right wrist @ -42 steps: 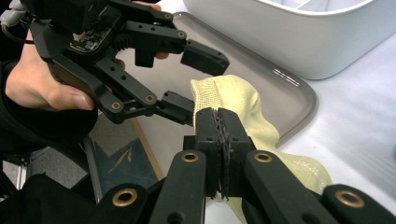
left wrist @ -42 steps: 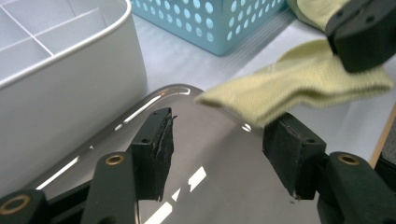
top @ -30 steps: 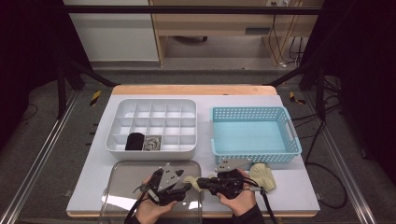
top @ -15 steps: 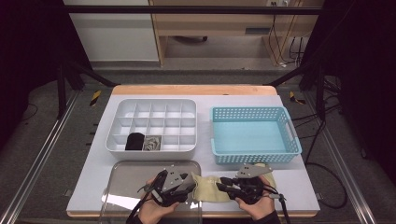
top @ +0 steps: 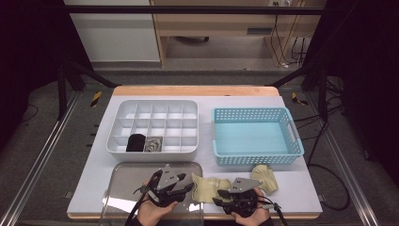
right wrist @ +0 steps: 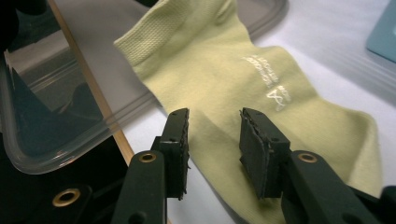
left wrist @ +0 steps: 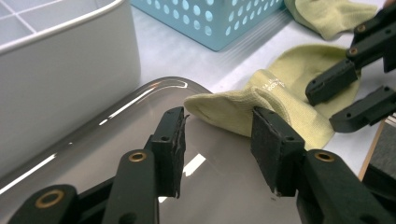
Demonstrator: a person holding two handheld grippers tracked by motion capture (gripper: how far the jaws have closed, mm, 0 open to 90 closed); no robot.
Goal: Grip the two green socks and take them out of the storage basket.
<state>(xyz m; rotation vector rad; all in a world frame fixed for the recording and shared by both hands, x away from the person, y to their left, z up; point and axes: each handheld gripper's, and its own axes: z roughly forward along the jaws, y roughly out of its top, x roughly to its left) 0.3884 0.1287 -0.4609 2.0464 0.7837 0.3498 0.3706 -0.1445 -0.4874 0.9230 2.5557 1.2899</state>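
Note:
A pale yellow-green sock lies flat near the table's front edge, its cuff resting on a clear plastic lid. My left gripper sits over the lid, and its jaws have just been closing. In the left gripper view the left gripper is open, with the sock's cuff just ahead of the pads and untouched. My right gripper is low over the sock's foot, and its jaws have just been opening. In the right gripper view the right gripper straddles the sock without pinching it.
A white compartment organizer stands at the back left, with a black item and a grey item in its front cells. An empty teal basket stands to its right. A second yellow-green sock lies in front of the basket.
My right gripper has moved right, away from the left one, and sunk toward the table. The sock now lies stretched flat between the two. My left hand has barely moved.

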